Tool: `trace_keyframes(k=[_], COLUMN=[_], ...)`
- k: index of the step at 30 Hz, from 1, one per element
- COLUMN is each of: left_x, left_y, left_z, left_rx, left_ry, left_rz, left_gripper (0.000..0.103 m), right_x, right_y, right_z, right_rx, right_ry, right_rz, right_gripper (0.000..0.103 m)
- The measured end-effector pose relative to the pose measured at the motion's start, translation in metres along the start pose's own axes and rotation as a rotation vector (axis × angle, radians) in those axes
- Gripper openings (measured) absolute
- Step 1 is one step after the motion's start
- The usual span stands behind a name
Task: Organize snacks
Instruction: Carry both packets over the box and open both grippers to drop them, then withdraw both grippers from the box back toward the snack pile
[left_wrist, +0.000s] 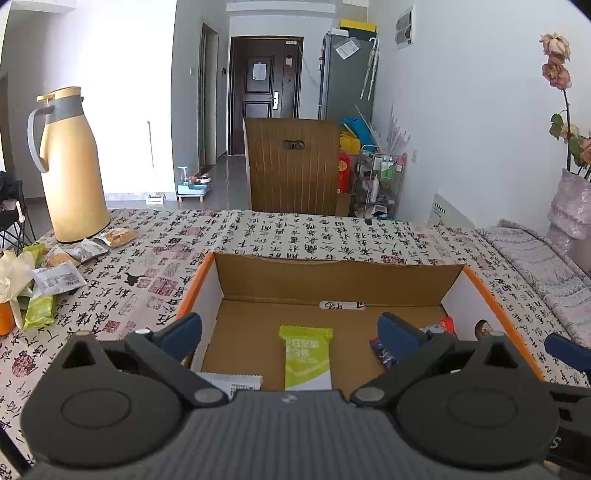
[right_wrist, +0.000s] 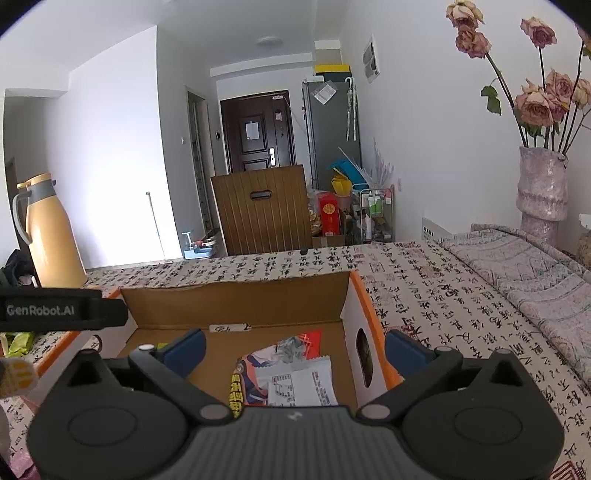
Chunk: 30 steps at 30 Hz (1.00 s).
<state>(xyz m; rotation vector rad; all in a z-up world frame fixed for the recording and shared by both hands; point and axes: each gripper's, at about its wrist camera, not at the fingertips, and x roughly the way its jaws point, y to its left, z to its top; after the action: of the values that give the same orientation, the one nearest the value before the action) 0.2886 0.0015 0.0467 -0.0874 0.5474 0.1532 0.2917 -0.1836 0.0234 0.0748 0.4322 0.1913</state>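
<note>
left tool (left_wrist: 290, 334) sits low over the open cardboard box (left_wrist: 332, 275), jaws spread wide, nothing between the pads; a green snack packet (left_wrist: 307, 356) lies flat on the box floor right under the gap. white packet (left_wrist: 231, 382) lies at the box's near left corner, partly hidden by the tool body. right tool (right_wrist: 293, 349) is also spread wide and empty, above the box's right end, one finger (right_wrist: 406, 350) outside the orange-edged wall. under it lie a white wrapper (right_wrist: 299, 384) on top of an orange and blue packet (right_wrist: 251, 373), with a red one (right_wrist: 310, 339) just behind. box stands on the worktop (left_wrist: 295, 232) with the calligraphy-print cloth. more loose snacks (left_wrist: 59, 266) lie on the worktop well to the left, near the base of a yellow thermos jug (left_wrist: 70, 166). vase of dried roses (right_wrist: 541, 188) is at the far right by the wall. wooden chair back (left_wrist: 291, 166) is behind the far edge.
</note>
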Motion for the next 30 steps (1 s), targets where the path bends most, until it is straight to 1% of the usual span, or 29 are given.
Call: trace_keyframes(k=[3,7,15,23,30], left_x=[-0.006,-0.023,-0.057,-0.092,-0.114], left_y=[0.0,0.001,0.011,0.021,0.029], left_z=[0.003,0.008,0.003,-0.013,-0.035], left_rx=[-0.003,0.001,0.003,0.011,0.016], left_ry=[-0.004,-0.031,-0.057,-0.076,-0.067], left_rz=[0.001,0.002,0.003,-0.007,-0.01], left_gripper=[0.103,0.103,0.103,0.103,0.103], right_x=[-0.007,-0.02,-0.051,-0.084,-0.11], right_y=[0.003,0.006,0.013,0.017,0.014], right_z=[0.004,0.009,0.009,-0.005,-0.024], right_rx=[-0.012,-0.027,-0.051,-0.071,-0.063], right_ry=[-0.014,-0.033,-0.048,-0.045,-0.03], right_rz=[-0.005,-0.009,-0.009,-0.005,0.001], right_gripper=[0.103,0.103,0.103,0.103,0.103])
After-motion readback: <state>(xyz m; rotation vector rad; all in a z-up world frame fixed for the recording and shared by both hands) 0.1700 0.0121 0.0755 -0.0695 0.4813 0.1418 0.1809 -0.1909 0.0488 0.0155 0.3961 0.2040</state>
